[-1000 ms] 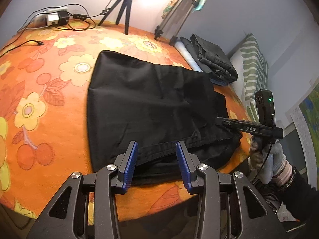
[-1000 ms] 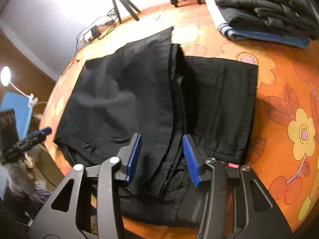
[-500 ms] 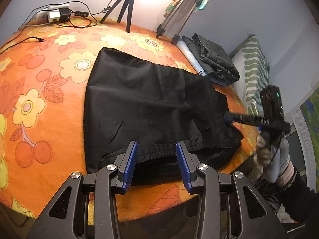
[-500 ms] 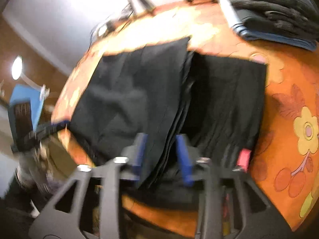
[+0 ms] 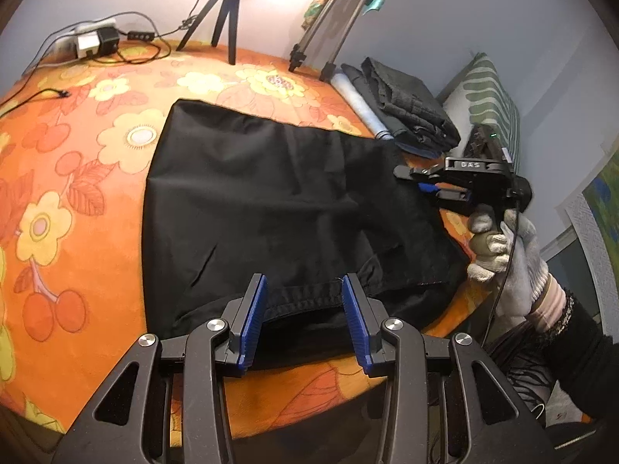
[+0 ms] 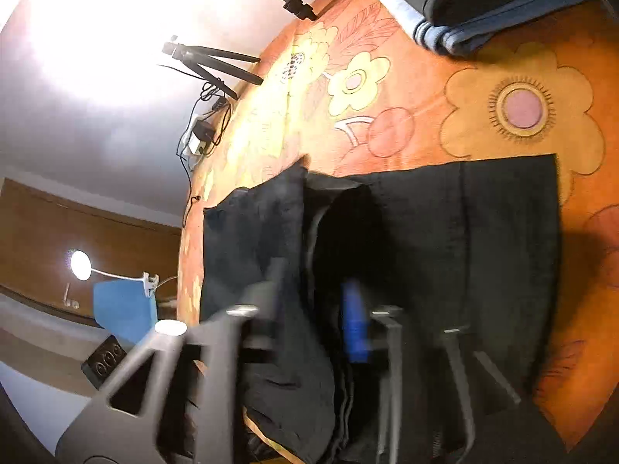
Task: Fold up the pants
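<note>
Black pants [image 5: 271, 201] lie flat on the orange flowered cloth [image 5: 69, 178]. My left gripper [image 5: 303, 309] hovers open over their near hem, its blue pads [image 5: 253, 317] clear of the fabric. At the right edge of the pants my right gripper [image 5: 425, 187] lies rolled on its side, held by a gloved hand [image 5: 514, 270]. In the blurred right wrist view the pants [image 6: 503, 251] bunch into dark folds between the jaws of that gripper [image 6: 313, 301], which are closing on them.
Folded dark clothes [image 5: 406, 116] are stacked at the far right corner, beside a green striped cushion [image 5: 491, 108]. Tripods [image 5: 226, 11] and a power adapter with cables [image 5: 93, 42] stand along the far edge. The cloth drops off just below my left gripper.
The right gripper rolled onto its side and moved in over the pants' right edge, its jaws narrowing on the fabric. The left gripper stayed where it was, still open.
</note>
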`<move>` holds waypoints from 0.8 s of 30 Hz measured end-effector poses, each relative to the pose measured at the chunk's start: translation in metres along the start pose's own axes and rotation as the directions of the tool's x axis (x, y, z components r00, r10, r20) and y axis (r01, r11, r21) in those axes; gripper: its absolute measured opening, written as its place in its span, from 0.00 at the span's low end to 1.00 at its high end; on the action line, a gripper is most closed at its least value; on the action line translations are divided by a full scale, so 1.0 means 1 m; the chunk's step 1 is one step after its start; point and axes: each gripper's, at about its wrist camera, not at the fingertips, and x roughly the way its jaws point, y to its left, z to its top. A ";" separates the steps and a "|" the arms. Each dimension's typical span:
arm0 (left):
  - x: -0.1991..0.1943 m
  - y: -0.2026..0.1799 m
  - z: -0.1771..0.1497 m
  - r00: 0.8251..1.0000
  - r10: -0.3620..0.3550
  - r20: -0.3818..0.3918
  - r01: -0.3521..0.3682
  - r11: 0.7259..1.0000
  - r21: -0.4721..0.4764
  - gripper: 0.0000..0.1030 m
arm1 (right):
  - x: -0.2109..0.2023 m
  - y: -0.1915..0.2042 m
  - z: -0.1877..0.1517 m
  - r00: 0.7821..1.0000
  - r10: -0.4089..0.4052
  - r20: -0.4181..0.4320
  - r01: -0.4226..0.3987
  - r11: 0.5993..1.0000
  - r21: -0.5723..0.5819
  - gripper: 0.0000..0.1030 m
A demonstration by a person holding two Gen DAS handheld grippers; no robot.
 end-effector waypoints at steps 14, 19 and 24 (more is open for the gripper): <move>-0.005 0.004 -0.001 1.000 0.018 0.003 -0.018 1.000 0.000 0.37 | -0.024 0.023 -0.007 0.963 -0.226 0.147 0.251 0.951 -0.180 0.47; -0.014 0.016 0.004 0.998 0.044 0.034 -0.042 0.999 -0.031 0.37 | -0.027 0.005 -0.024 0.983 -0.177 0.055 0.183 0.976 -0.120 0.47; -0.027 0.039 0.004 0.992 0.101 0.073 -0.093 0.991 -0.098 0.49 | -0.016 0.017 -0.053 0.969 -0.248 0.001 0.242 0.944 -0.226 0.46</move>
